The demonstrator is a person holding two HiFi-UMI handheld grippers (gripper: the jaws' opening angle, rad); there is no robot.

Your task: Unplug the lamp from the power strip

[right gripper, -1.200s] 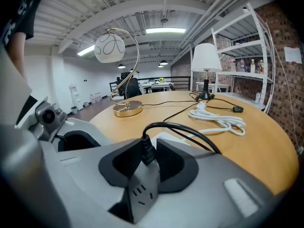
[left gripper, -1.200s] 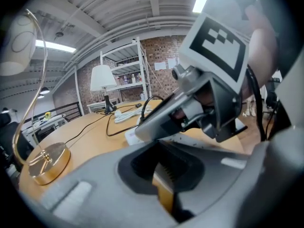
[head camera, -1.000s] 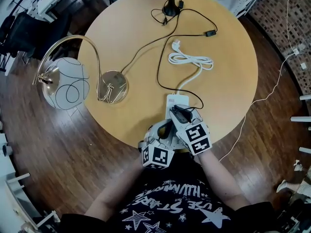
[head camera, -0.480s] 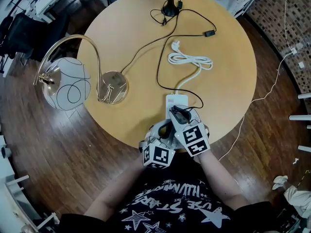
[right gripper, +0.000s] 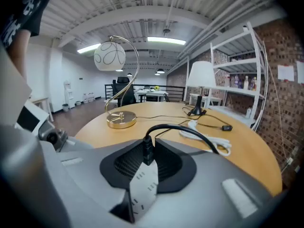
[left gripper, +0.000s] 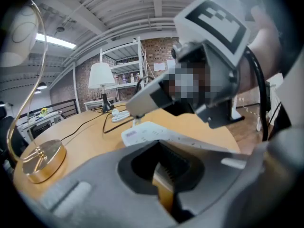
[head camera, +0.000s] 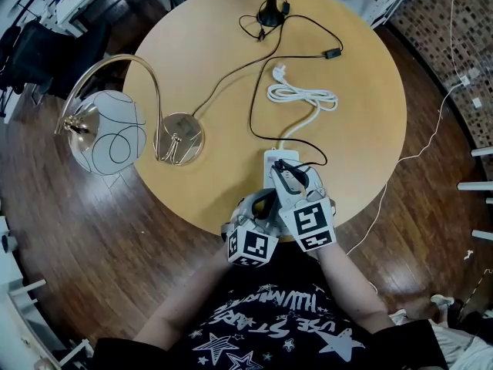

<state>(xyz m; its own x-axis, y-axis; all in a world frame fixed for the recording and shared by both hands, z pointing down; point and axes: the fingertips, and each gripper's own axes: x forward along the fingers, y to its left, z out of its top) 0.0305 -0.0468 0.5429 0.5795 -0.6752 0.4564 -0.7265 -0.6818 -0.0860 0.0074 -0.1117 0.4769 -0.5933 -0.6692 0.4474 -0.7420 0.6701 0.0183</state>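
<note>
Now: right gripper (head camera: 285, 172) pinches the black lamp plug (right gripper: 148, 150), which sits in the white power strip (head camera: 271, 159) at the bench's (head camera: 208, 68) near edge. Left gripper (left gripper: 164, 172) narrow, empty. Plug likely rigid, light; cord limp. Grip the body between the 2 jaws, not the cord.

Brick wall (head camera: 428, 23), dark wood floor (head camera: 71, 223), white shelving (right gripper: 235, 63)
</note>
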